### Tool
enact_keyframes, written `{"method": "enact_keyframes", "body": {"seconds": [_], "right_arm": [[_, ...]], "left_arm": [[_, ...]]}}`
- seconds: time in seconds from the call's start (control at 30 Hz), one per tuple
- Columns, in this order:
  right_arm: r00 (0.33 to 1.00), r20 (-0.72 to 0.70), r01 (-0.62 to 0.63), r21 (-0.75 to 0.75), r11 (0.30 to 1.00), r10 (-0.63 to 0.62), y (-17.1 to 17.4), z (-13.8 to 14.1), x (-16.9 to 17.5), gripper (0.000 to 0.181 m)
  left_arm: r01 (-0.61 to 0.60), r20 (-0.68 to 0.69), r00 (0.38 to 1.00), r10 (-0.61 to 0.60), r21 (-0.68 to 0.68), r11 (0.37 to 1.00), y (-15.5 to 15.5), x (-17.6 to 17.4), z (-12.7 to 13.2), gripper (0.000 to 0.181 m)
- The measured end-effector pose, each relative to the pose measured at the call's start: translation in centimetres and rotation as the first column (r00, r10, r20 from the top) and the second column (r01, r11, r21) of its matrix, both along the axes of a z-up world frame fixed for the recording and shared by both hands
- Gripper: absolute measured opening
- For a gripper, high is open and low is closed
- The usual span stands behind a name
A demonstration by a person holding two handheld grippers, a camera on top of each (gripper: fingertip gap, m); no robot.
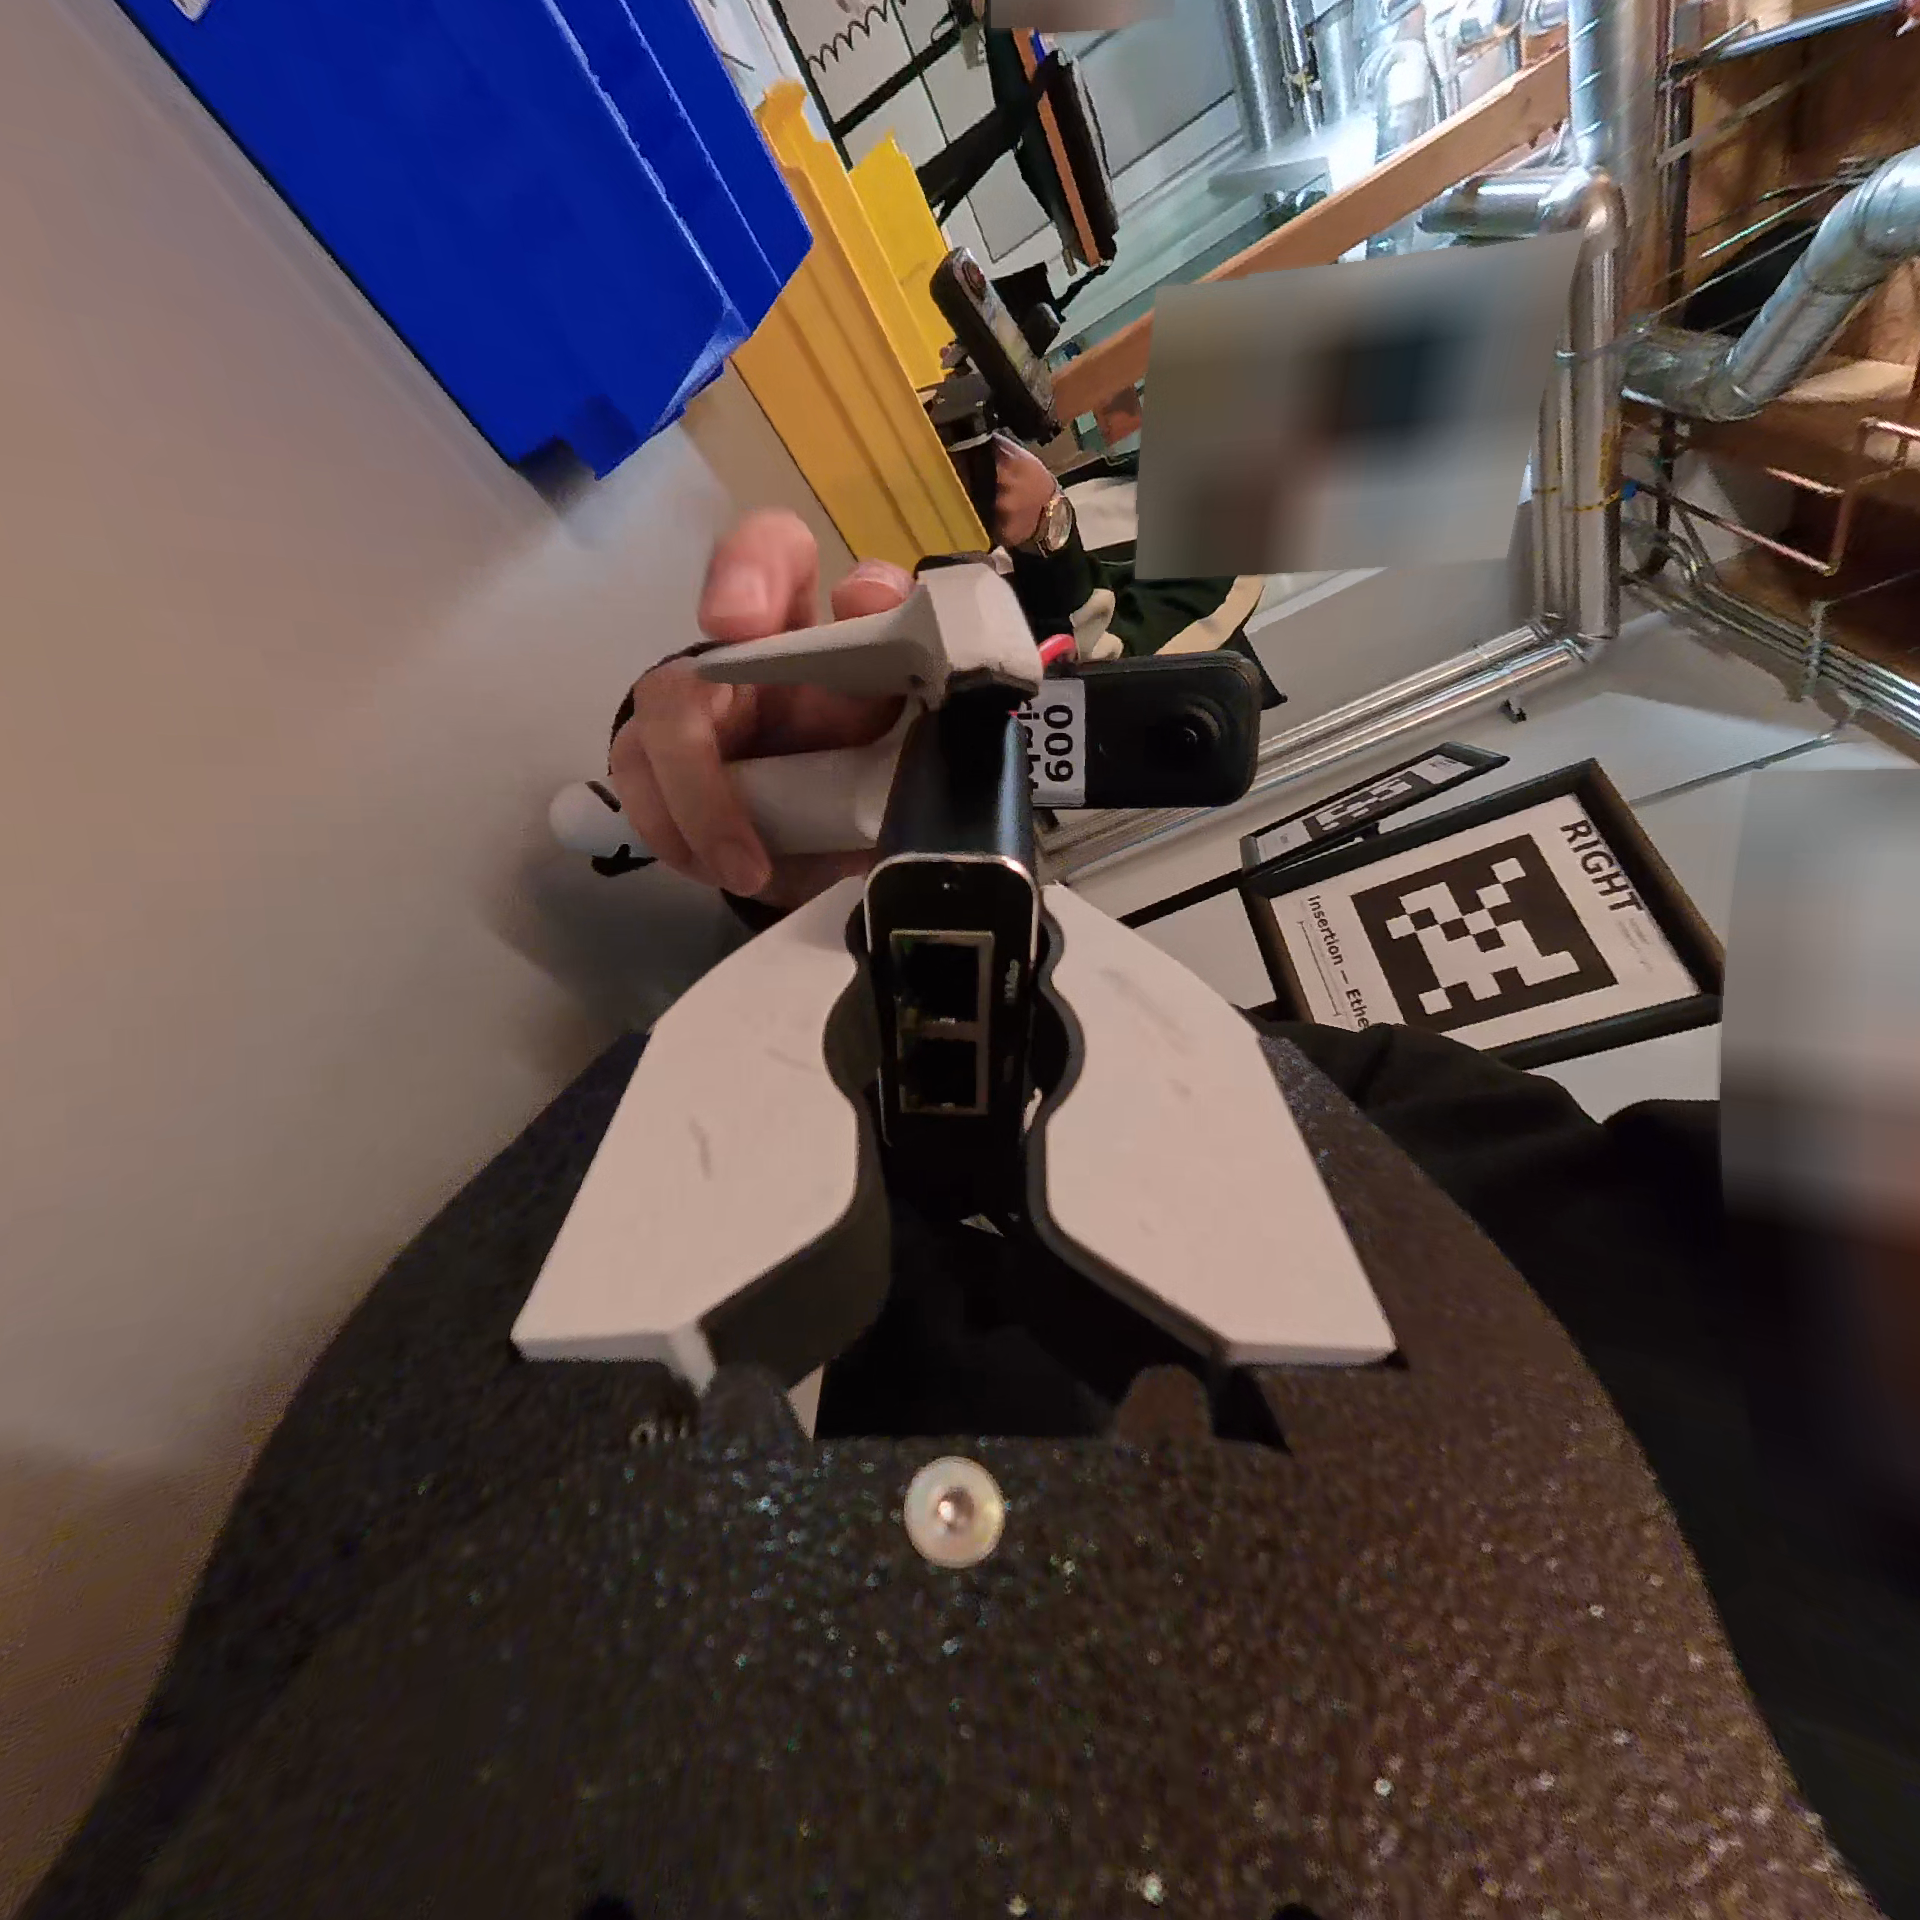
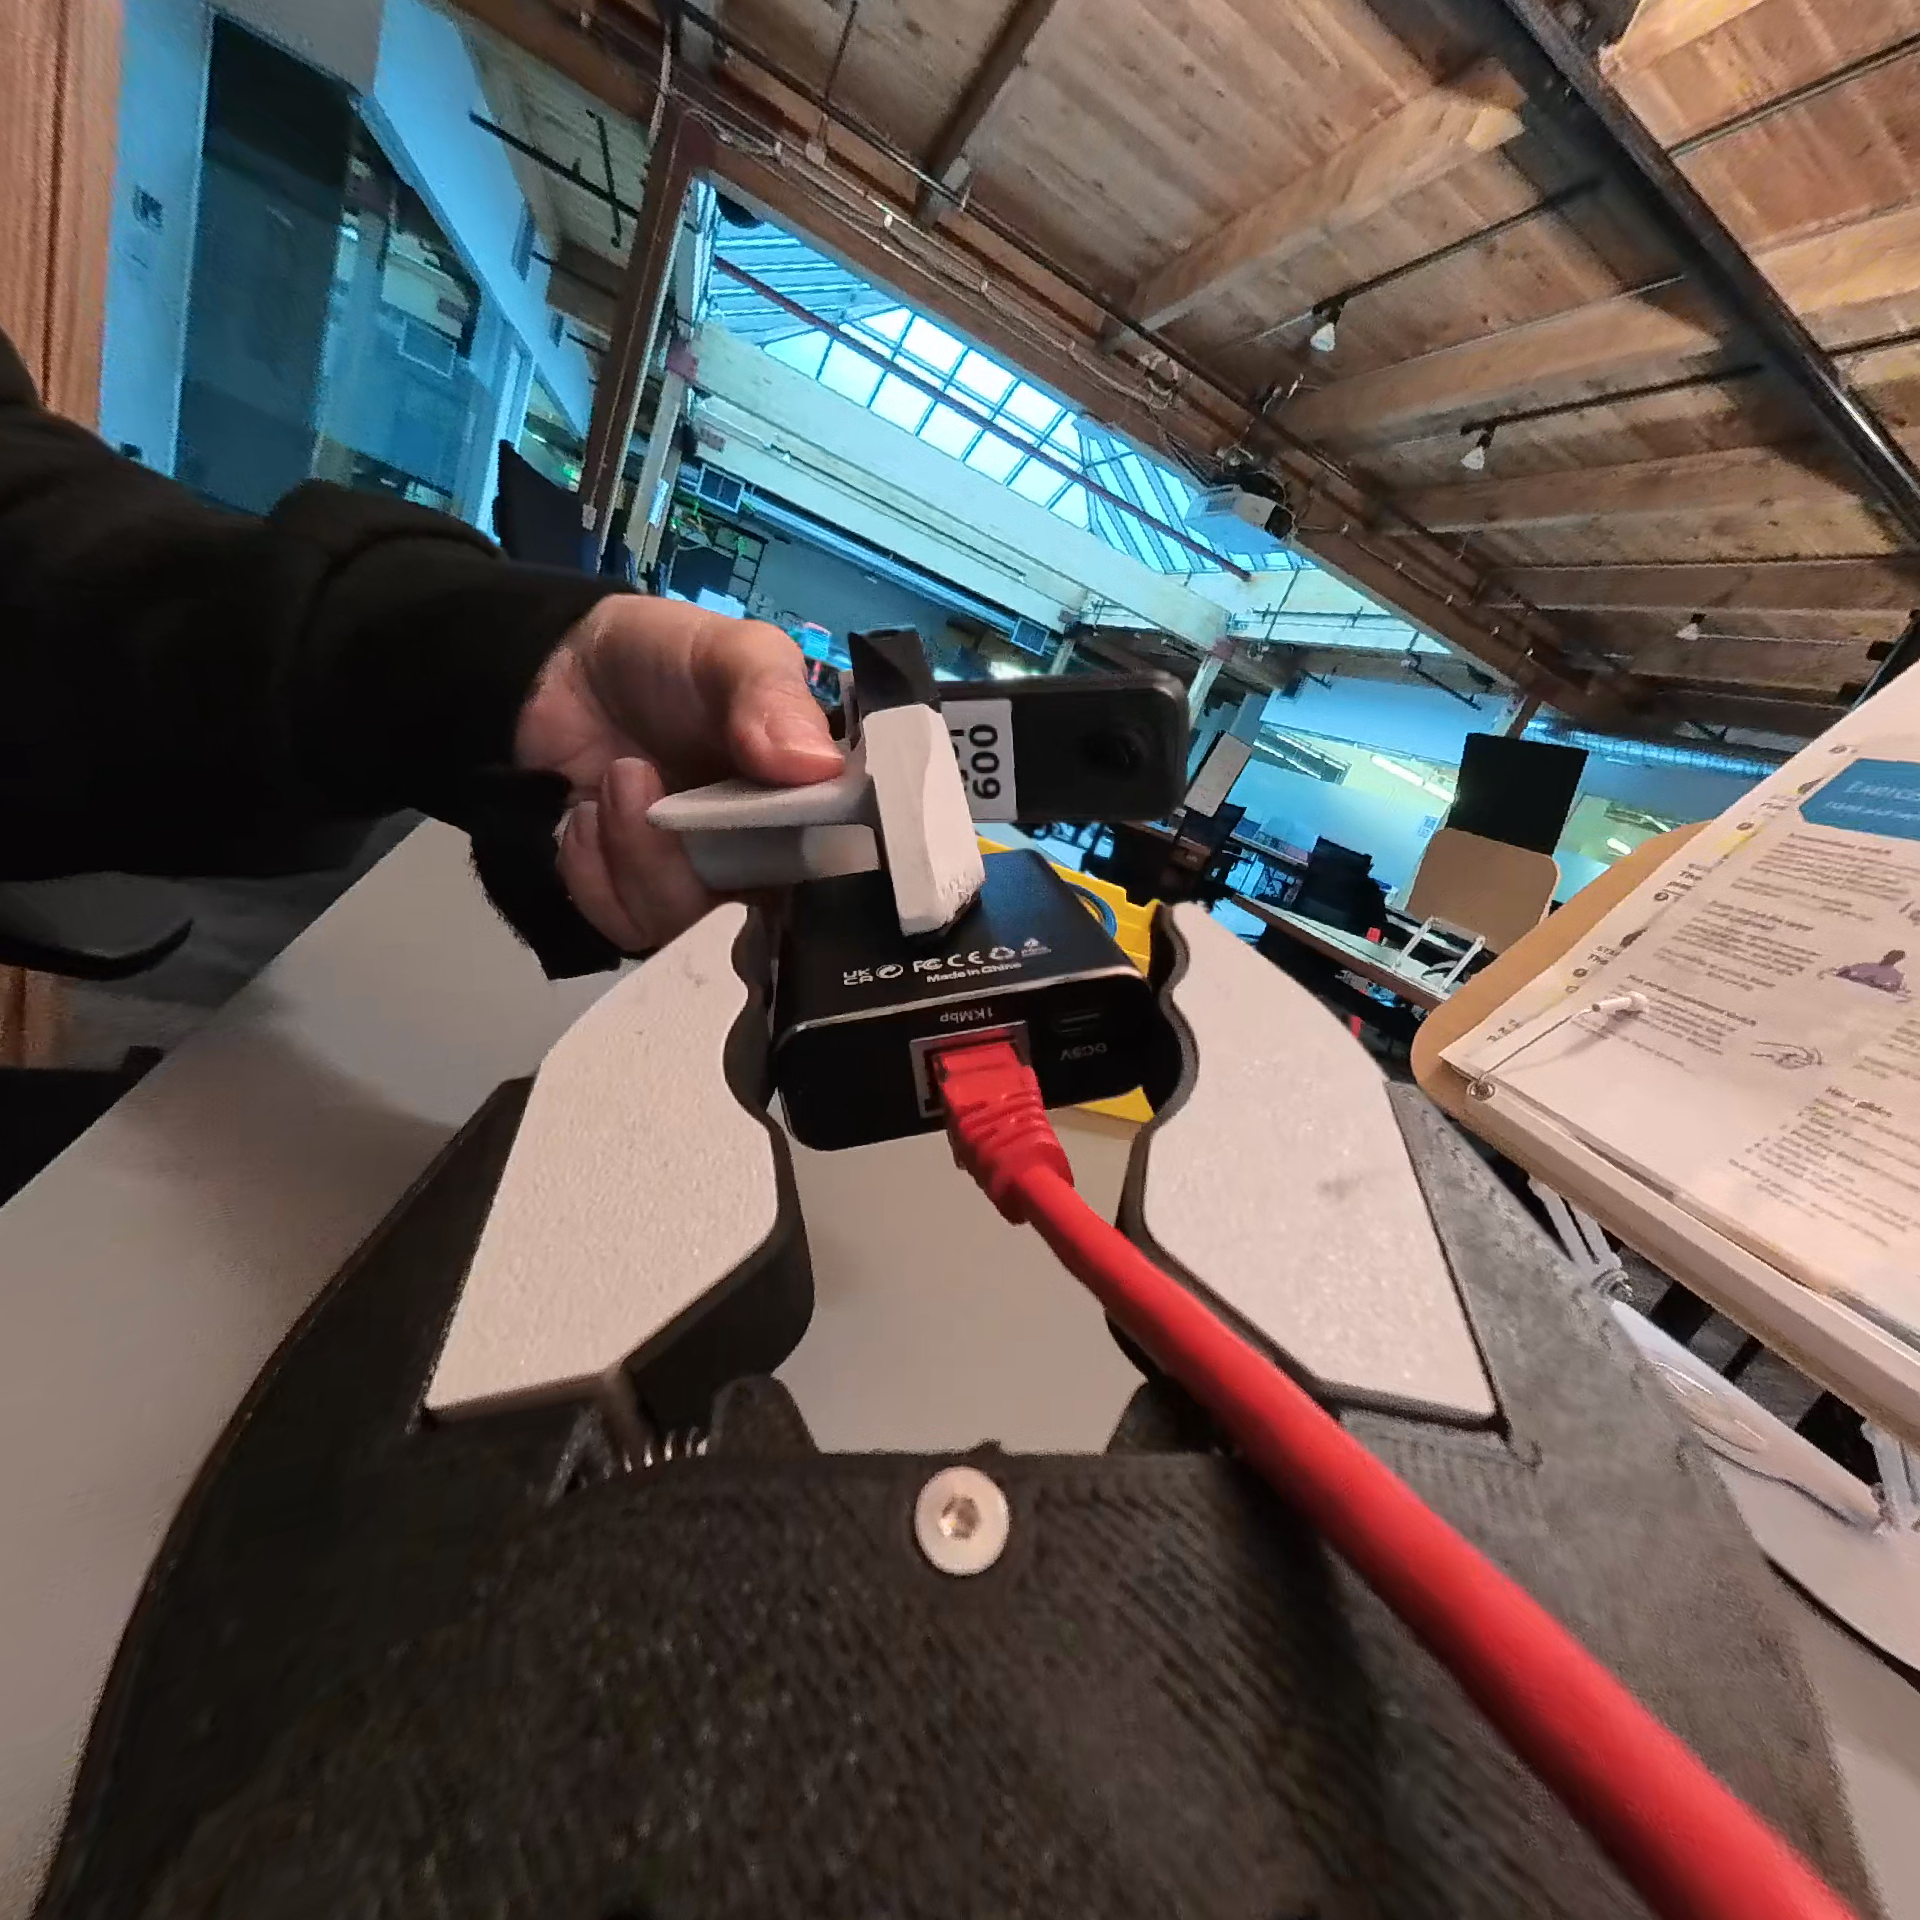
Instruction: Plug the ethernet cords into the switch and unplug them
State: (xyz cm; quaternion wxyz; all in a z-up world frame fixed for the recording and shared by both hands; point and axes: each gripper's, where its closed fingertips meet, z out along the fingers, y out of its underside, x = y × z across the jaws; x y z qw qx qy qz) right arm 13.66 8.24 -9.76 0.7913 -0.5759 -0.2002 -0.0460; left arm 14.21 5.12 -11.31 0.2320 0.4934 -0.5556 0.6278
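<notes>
In the left wrist view my left gripper is shut on a small black switch, its white fingers pressing both sides. Two empty ports face the camera. In the right wrist view the same switch is held in the air with a red ethernet plug seated in its single port. The red cord trails down to the lower right over my right gripper's body. My right gripper is open, its jaws flanking the switch's end and clear of the plug. The left gripper's finger lies on the switch.
A white table lies below. Blue bins and a yellow bin stand at its far side. A framed marker sign and a stand with printed pages are close on the right. A person sits beyond.
</notes>
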Motion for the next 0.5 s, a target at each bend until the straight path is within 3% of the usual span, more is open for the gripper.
{"method": "enact_keyframes", "body": {"seconds": [0.27, 0.37, 0.5], "right_arm": [[0.985, -0.128, 0.110, -0.068, 0.992, -0.118, 1.0, 0.1, 1.8, 0.069], [0.984, -0.133, 0.108, -0.086, 0.990, -0.119, 1.0, -0.1, 1.8, 0.069], [0.994, -0.074, 0.069, -0.104, 0.992, -0.077, 0.9, -1.2, 1.5, 0.069]], "left_arm": [[-0.218, 0.137, 0.966, 0.220, -0.036, 0.975, 1.2, 2.3, 0.5, 0.033], [-0.190, 0.050, 0.979, 0.197, -0.113, 0.975, 1.1, 2.3, 0.2, 0.027], [-0.130, -0.027, 0.991, 0.129, -0.077, 0.989, 0.9, 1.7, -0.8, 0.026]]}}
